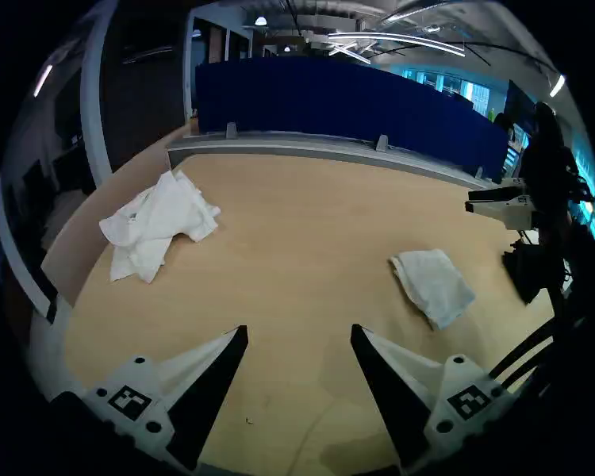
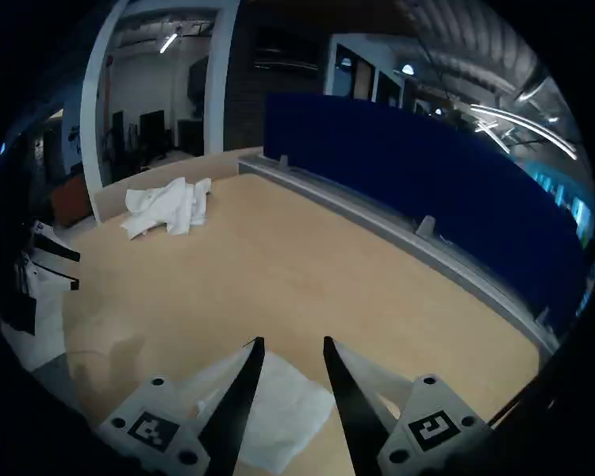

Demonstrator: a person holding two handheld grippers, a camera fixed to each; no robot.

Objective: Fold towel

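Setting: an open office, with a blue partition (image 1: 337,103) standing along the far edge of a pale wooden table (image 1: 313,214).
Crumpled towel (image 1: 159,222): a loose white heap lay on the table near its far left corner, not yet folded and judged the next piece to work.
Folded towel (image 1: 434,285): a small, neat rectangle lay flat on the right half of the table, well apart from the heap.
Left gripper (image 1: 297,329): its fingers were spread wide above bare wood and held nothing.
Right gripper (image 2: 292,341): its fingers stood apart by a narrower gap and held nothing; the folded towel lay just below and behind the tips.
Governing relation: the crumpled towel lay ahead and to the left of both pairs of fingers. It was at middle range in the left gripper view and far off in the right gripper view, so the left gripper was judged the nearer.
Long axis: in the left gripper view the heap ran diagonally, from near left to far right.
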